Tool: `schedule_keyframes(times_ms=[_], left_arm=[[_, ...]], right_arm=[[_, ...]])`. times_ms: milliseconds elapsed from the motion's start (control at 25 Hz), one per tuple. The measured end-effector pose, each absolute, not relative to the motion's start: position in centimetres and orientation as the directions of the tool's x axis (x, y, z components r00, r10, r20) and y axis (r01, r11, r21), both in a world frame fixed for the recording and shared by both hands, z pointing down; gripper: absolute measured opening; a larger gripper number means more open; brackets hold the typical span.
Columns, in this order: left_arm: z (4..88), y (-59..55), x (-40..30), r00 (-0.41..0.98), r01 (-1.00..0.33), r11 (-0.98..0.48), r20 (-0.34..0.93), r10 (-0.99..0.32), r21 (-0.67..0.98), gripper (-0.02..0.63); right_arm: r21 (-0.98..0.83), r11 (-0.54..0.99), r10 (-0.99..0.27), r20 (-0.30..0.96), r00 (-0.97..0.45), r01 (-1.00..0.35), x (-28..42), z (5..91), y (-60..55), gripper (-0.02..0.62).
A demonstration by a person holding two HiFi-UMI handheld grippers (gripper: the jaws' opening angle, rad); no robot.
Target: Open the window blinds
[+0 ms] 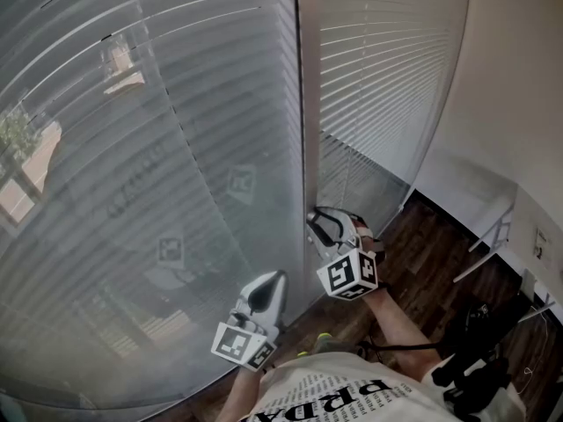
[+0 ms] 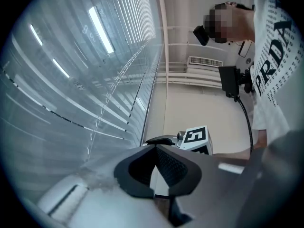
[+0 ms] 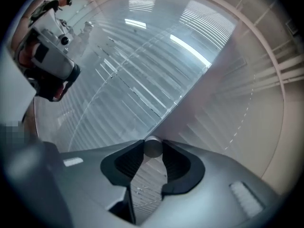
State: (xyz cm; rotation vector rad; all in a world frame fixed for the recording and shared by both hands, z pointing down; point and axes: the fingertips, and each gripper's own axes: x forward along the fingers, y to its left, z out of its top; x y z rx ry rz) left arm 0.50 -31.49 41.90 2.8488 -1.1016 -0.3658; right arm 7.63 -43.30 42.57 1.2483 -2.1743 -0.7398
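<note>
Right gripper (image 1: 327,227) pinches the tilt wand (image 3: 152,147) at its jaw tips. Left gripper (image 2: 154,148): jaws pressed together, empty.
Risk: the wand is a smooth, round grey rod. Twist too hard and it likely rolls out of your pads.
Blinds (image 1: 176,148): thin, flat pale slats hanging closed just ahead

floor (image 1: 435,253): dark wood; wall (image 1: 519,77): white (plain); vent (image 2: 205,61): white grille

Floor (image 1: 437,251): dark wood planks | Wall (image 1: 519,77): plain, pale, right side | Window (image 1: 132,192): glazed, daylight, tree and building outside | Vent grille (image 2: 205,61): white, high up | Strip lights (image 2: 100,30): reflected in glass
</note>
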Motion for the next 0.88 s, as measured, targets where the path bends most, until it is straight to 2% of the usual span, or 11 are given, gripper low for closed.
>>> schedule_keyframes(times_ms=[240, 880], left_arm=[[41.93, -31.34, 0.88, 0.722, -0.646, -0.748, -0.197, -0.663, 0.150, -0.009], [41.92, -31.20, 1.15, 0.725, -0.643, -0.752, -0.198, -0.659, 0.147, -0.009]], right_arm=[[0.541, 0.472, -0.870, 0.154, -0.469, -0.697, 7.74, 42.47, -43.30, 0.123], [0.167, 0.549, -0.836, 0.116, -0.537, -0.819, 8.45, 42.43, -43.60, 0.123]])
